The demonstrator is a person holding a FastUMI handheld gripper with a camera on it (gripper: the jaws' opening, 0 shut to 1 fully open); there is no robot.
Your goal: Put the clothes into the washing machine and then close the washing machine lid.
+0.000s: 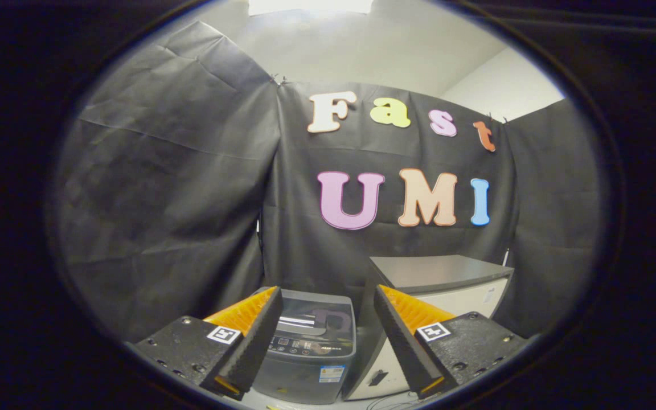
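A small grey top-loading washing machine (311,347) stands on the floor beyond my fingers, seen between them. Its dark glass lid (312,320) lies flat and shut, with the control panel along the front. My gripper (328,304) is open, its fingers spread wide with nothing between them, held well above and short of the machine. No clothes are visible.
A white cabinet (447,285) with a grey top stands directly right of the washing machine, partly behind my right finger. Black cloth walls close off the back and both sides. A strip of pale floor (316,403) shows in front of the machine.
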